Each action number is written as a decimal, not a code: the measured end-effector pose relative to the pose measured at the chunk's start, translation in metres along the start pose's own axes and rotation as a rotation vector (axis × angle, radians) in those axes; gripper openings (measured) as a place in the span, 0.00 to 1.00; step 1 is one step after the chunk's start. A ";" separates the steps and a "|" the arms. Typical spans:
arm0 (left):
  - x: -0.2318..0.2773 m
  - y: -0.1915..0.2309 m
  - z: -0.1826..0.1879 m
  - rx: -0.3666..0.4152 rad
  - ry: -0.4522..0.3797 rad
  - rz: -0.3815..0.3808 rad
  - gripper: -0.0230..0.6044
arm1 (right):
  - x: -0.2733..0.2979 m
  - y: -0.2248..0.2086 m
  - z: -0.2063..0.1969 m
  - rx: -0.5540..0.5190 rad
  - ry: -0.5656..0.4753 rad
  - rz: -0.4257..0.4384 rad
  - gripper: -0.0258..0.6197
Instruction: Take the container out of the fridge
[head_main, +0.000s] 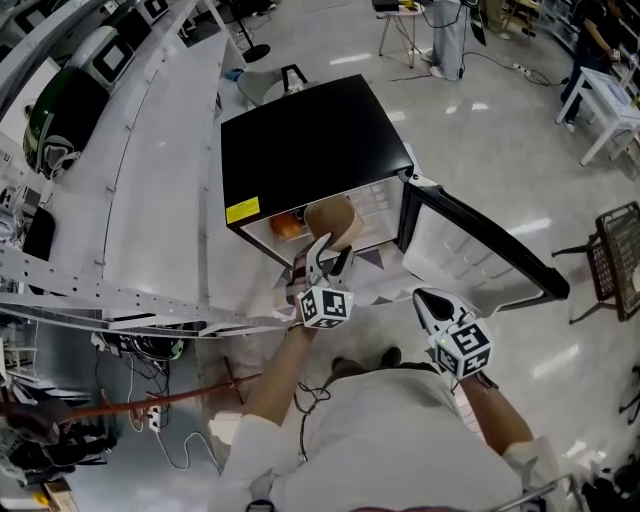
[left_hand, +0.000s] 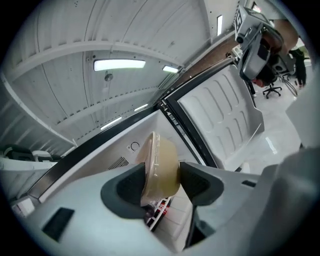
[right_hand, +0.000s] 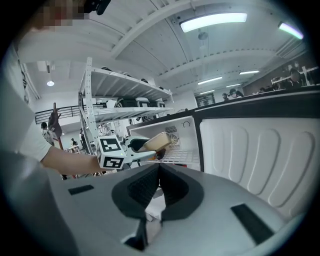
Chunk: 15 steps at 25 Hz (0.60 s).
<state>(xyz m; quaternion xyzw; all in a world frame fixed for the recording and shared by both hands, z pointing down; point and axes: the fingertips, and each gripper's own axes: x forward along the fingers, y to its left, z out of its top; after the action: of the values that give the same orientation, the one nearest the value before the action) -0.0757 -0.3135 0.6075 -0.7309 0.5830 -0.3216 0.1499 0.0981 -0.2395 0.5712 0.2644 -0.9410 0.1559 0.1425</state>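
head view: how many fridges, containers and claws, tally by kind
fridge: 1
container: 1
claws: 2, the left claw shut on the container, the right claw shut and empty
total: 4

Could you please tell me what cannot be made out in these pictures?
Contents of the container: its tan walls hide them in every view.
The fridge interior: head view, mostly under the black top; the orange item is too small to identify.
The red-printed item: left gripper view, mostly behind the container and left hand-held gripper.
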 end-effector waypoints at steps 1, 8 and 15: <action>-0.007 0.001 0.001 -0.018 -0.005 0.004 0.39 | 0.001 0.002 0.001 -0.002 -0.002 0.003 0.05; -0.053 0.014 0.008 -0.117 -0.061 0.036 0.39 | 0.013 0.021 0.011 -0.014 -0.025 0.008 0.05; -0.103 0.032 0.013 -0.194 -0.132 0.036 0.39 | 0.026 0.056 0.016 -0.014 -0.024 0.018 0.05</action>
<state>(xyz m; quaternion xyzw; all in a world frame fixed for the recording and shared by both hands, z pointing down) -0.1030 -0.2268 0.5483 -0.7509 0.6134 -0.2120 0.1223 0.0431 -0.2113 0.5539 0.2568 -0.9460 0.1476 0.1317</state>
